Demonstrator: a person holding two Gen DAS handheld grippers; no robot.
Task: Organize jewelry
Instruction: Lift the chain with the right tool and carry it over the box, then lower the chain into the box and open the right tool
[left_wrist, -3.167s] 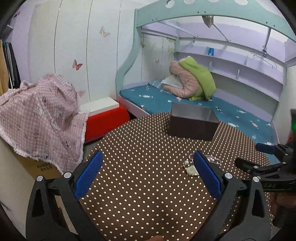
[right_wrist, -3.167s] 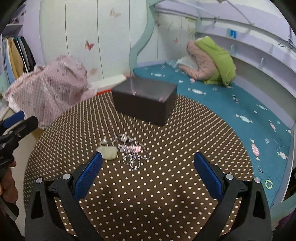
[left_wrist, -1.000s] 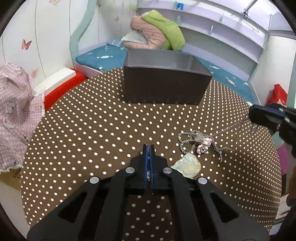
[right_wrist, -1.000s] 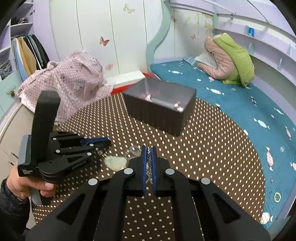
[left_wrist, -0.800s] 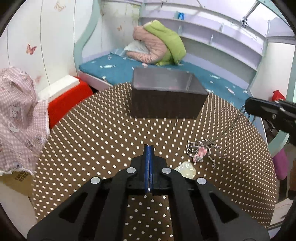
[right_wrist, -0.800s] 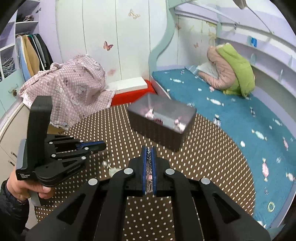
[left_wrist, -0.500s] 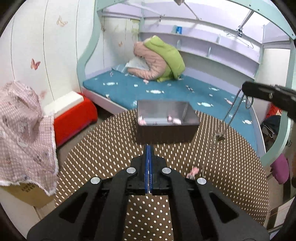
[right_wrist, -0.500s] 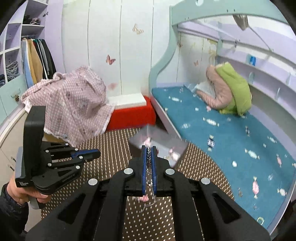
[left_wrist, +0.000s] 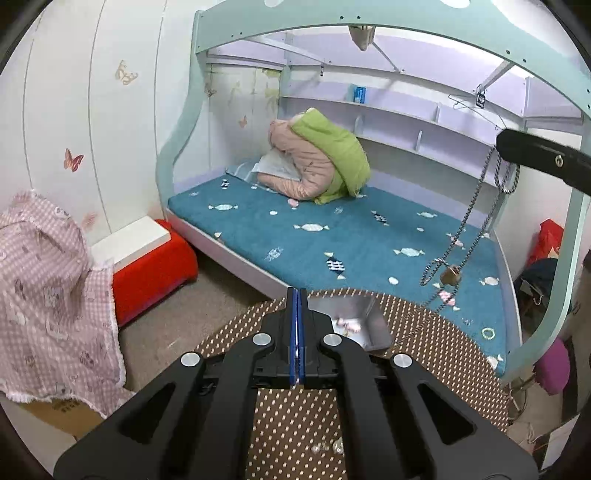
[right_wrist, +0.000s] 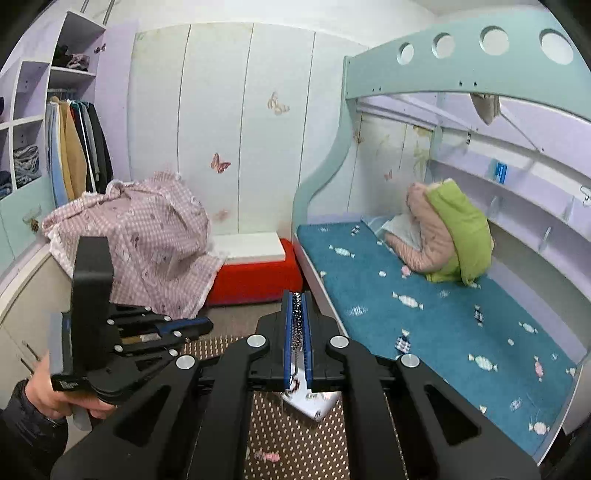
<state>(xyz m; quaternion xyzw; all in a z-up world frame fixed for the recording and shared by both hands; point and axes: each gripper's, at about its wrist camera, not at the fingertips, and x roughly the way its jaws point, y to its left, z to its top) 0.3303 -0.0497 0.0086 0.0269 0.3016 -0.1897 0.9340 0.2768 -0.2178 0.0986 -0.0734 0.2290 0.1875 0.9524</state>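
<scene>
Change since earlier view: both grippers have risen; the chain, which lay in a heap on the dotted table, now hangs in the air, and the grey box has dropped to the bottom of both views.
Right gripper (right_wrist: 296, 306): blue pads pressed together on the beaded chain (right_wrist: 296, 321), lower centre of the right wrist view. In the left wrist view its black tip (left_wrist: 517, 147) enters at upper right.
Chain, left wrist view (left_wrist: 461, 229): hangs in a long loop from that tip, at right of frame, over the teal bed; a small brown pendant (left_wrist: 450, 275) near its lower end, pink beads below.
Left gripper (left_wrist: 297, 306): pads closed flat, nothing visible between them; lower centre. In the right wrist view it sits at lower left (right_wrist: 199, 326), held by a hand (right_wrist: 48, 391).
Grey box (left_wrist: 364, 326): open, just beyond the left pads, small pink pieces inside.
Table (left_wrist: 436, 343): brown, white-dotted; two small pale pieces (left_wrist: 328, 447) at bottom centre.
Background: pink checked cloth (left_wrist: 48, 295) at left; red stool (left_wrist: 147, 277); green-and-pink jacket (left_wrist: 321, 166) on the bed.
</scene>
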